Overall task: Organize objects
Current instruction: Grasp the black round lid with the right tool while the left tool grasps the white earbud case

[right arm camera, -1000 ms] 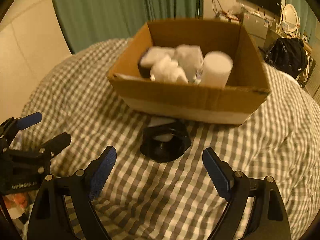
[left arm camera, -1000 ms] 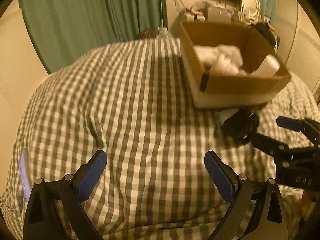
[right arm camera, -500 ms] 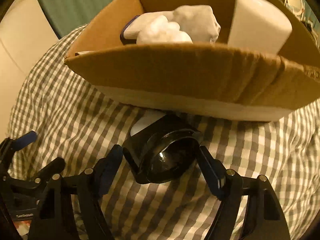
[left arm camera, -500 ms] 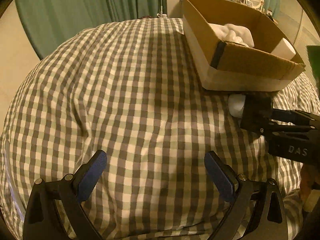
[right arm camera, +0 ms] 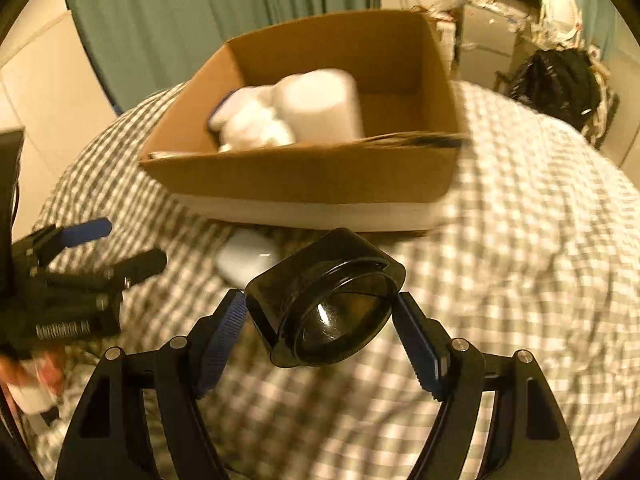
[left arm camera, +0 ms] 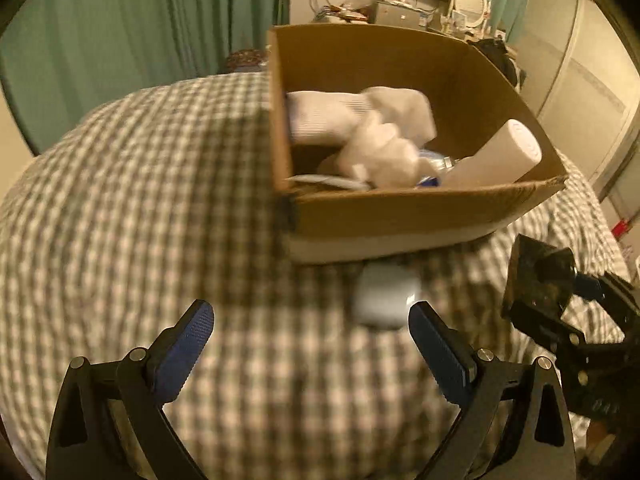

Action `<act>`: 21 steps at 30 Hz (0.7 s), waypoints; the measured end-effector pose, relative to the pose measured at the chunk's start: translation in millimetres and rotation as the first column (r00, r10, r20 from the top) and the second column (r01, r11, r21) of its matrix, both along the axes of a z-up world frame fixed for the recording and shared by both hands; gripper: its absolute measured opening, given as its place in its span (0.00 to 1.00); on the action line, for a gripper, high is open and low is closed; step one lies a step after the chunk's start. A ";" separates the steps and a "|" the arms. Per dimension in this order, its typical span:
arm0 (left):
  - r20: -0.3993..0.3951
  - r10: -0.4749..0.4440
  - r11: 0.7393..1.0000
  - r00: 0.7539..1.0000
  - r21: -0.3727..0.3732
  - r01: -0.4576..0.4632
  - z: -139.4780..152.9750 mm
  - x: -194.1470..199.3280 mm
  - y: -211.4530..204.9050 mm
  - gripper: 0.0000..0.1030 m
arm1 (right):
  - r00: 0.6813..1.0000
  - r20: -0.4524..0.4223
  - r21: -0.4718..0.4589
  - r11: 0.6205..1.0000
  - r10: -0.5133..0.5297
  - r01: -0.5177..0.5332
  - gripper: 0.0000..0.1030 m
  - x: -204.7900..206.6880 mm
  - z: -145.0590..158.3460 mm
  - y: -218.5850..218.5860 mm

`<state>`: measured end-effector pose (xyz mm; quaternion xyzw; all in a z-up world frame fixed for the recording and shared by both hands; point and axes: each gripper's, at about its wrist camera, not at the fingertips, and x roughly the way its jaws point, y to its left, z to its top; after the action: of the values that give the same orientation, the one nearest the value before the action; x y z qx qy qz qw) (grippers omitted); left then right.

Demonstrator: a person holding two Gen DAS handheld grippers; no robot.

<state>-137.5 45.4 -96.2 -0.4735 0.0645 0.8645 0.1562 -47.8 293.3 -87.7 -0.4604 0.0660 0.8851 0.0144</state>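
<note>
Our right claw [right arm camera: 320, 316] is clenched on a black cup [right arm camera: 326, 300], its blue pads pressing the cup's two sides, the open mouth tipped toward the camera; we hold it clear of the checked cover [right arm camera: 520, 240], just in front of the box [right arm camera: 320, 176]. Our left claw [left arm camera: 310, 340] is released, its fingers spread wide with nothing between them, hovering over the cover in front of the box. Directly before the box's near wall, on the cover, lies a small white case [left arm camera: 384, 298], close beside our left claw's right fingertip. Inside the box we see a white bottle [left arm camera: 496, 156] leaning at the right side and white bundles [left arm camera: 376, 136] piled toward the left and middle. Behind the box hangs a green curtain [left arm camera: 140, 40]. Both views are blurred, so we cannot make out finer detail.
</note>
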 end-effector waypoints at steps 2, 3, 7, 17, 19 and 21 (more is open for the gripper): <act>0.005 -0.004 1.000 1.000 0.011 0.004 -7.0 -5.2 12.4 0.98 | 1.000 -0.004 0.017 1.000 -0.020 0.020 0.73 5.7 1.8 11.5; 0.012 -0.007 1.000 1.000 0.020 0.006 -11.5 -7.1 17.5 0.98 | 0.999 -0.005 0.020 0.999 -0.033 0.033 0.73 8.5 1.8 18.5; 0.036 -0.038 0.999 0.999 0.004 0.038 -32.1 -10.6 36.9 0.98 | 0.998 0.014 0.026 0.998 -0.055 0.055 0.73 10.7 -1.5 34.0; 0.080 -0.114 0.993 0.990 -0.021 0.116 -55.5 -13.3 55.9 0.51 | 0.995 0.047 0.017 0.996 -0.083 0.083 0.73 23.9 -12.5 52.2; 0.076 -0.117 0.993 0.990 -0.008 0.118 -52.2 -10.2 53.2 0.51 | 0.995 0.047 0.025 0.996 -0.085 0.084 0.73 29.2 -11.3 54.0; 0.072 -0.121 0.993 0.990 -0.001 0.121 -48.4 -6.0 51.0 0.51 | 0.995 0.045 0.029 0.996 -0.085 0.083 0.73 33.5 -8.6 51.0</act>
<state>-143.5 96.4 -144.6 -0.5000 0.0895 0.8356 0.2093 -14.4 344.3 -96.3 -0.4774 0.0731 0.8736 0.0594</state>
